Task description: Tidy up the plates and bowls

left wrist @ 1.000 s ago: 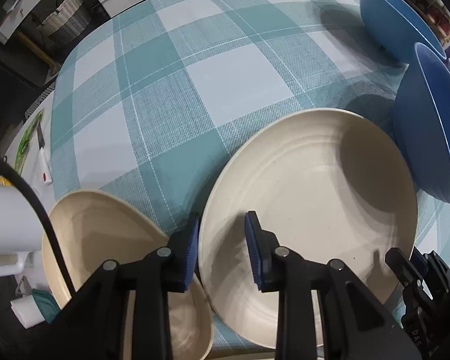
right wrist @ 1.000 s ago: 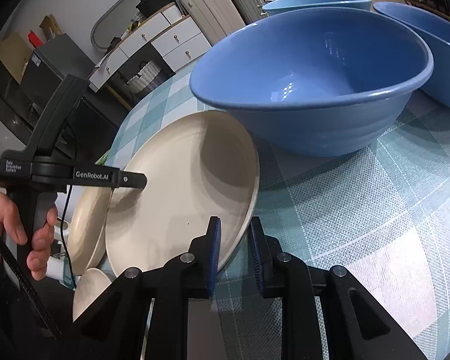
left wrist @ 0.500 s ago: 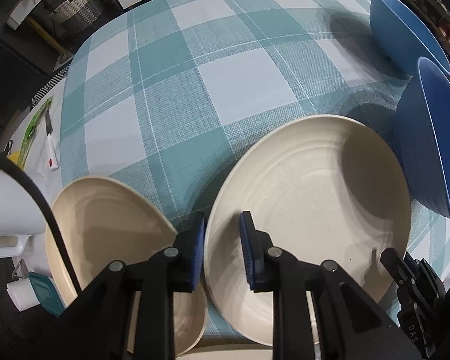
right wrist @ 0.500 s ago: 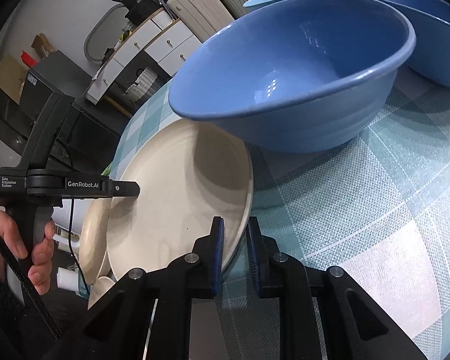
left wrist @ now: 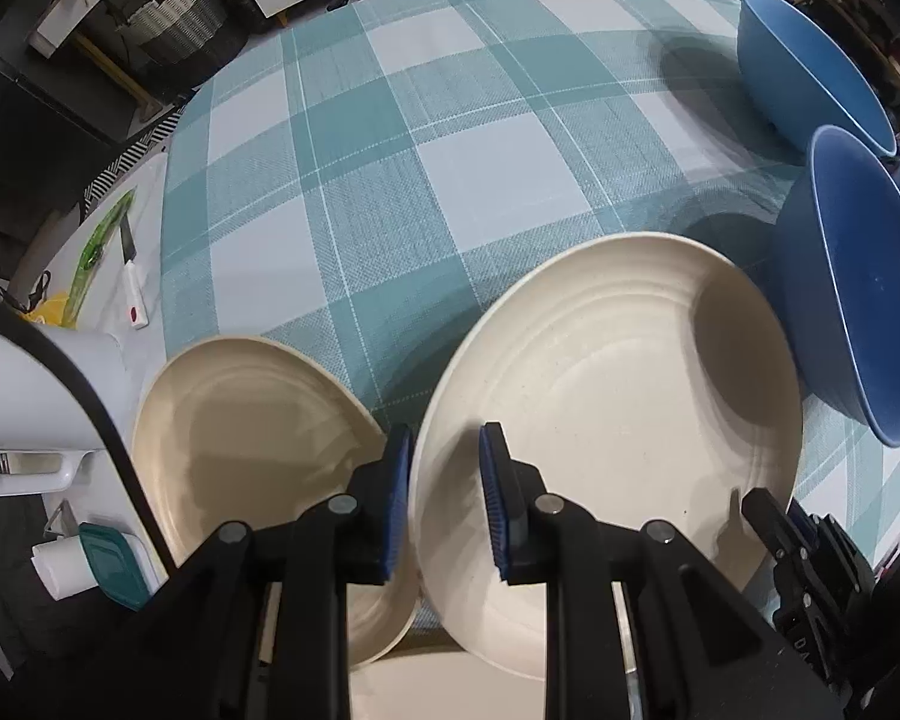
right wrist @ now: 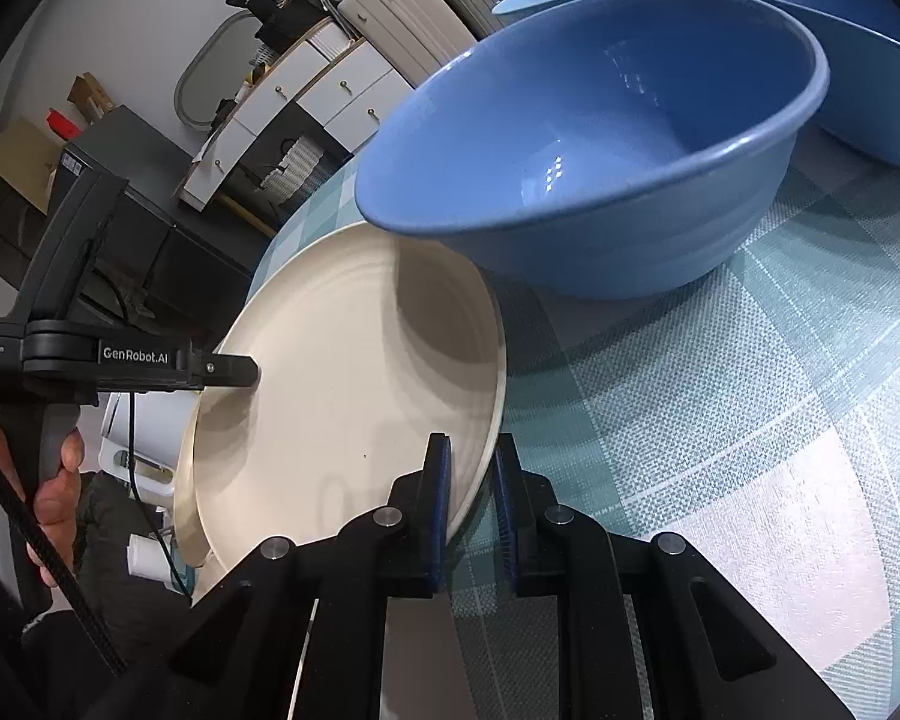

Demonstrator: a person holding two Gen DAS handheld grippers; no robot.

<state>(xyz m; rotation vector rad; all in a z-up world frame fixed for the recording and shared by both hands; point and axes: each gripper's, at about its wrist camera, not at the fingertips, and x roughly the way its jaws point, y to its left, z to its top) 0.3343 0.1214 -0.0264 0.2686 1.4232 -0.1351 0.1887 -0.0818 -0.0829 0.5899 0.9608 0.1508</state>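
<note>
Left gripper (left wrist: pixel 444 498): clenched on cream plate (left wrist: pixel 618 420) rim | right gripper (right wrist: pixel 471 504): clenched on opposite rim | 3 blue bowls (right wrist: pixel 594 144) on bench (left wrist: pixel 450 150).

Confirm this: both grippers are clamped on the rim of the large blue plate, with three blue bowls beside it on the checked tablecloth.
One thing is wrong: the large plate is cream, not blue, as the left wrist view shows. The left gripper and right gripper do clamp its rim, and the bowls are blue.

You've got even indoor light, soft shadows on the tablecloth (left wrist: pixel 480 180), small glare inside the blue bowl (right wrist: pixel 600 150), heavy fisheye bending, dark corners.
</note>
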